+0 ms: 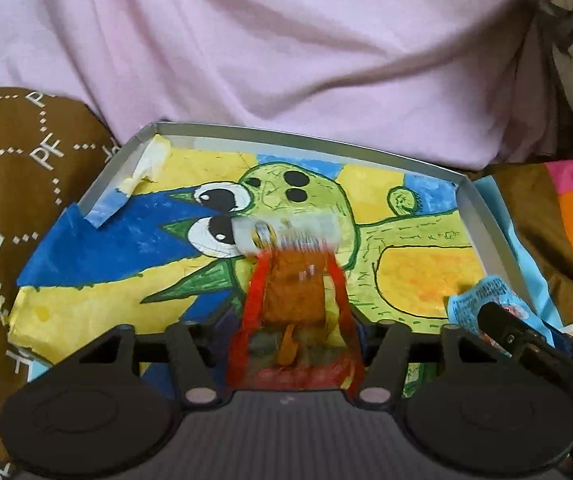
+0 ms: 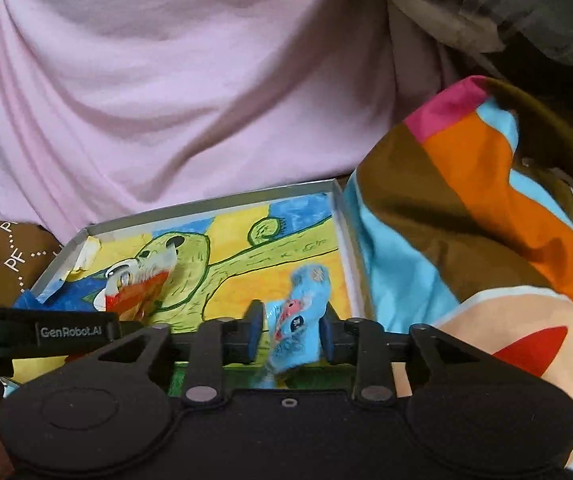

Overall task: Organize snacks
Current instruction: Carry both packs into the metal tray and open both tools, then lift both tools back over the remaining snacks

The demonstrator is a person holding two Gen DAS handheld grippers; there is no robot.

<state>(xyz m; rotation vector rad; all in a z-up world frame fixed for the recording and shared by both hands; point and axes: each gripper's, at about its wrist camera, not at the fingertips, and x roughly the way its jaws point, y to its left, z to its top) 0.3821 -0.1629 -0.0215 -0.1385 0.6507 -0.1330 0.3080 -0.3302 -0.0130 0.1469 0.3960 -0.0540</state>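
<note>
Between your left gripper (image 1: 295,344) fingers sits a red-and-orange snack packet (image 1: 295,292), blurred, its clear crimped top pointing to 12 o'clock. The red edges bow right at the finger line, so you look clamped on it, though the pads are mostly hidden behind the wrapper. From the right wrist view the same packet (image 2: 138,292) shows at 9 o'clock, sticking out past your left gripper's black arm.

Your right gripper (image 2: 292,334) has its blue pads (image 2: 255,330) on either side of a blue snack packet (image 2: 300,308); the packet stands upright between them, top end toward 12 o'clock. Left pad looks a touch off the wrapper, right pad against it, so I cannot tell whether you are squeezing. In the left wrist view this blue packet (image 1: 482,300) is at 4 o'clock.

Both packets are over the shallow grey tray (image 1: 486,216), lined with a crayon drawing (image 1: 414,264) of a green creature. Beyond the tray at 12 o'clock is pink fabric (image 1: 286,48); brown patterned cloth (image 1: 26,168) at 9 o'clock; multicoloured fabric (image 2: 466,184) at 3 o'clock.
</note>
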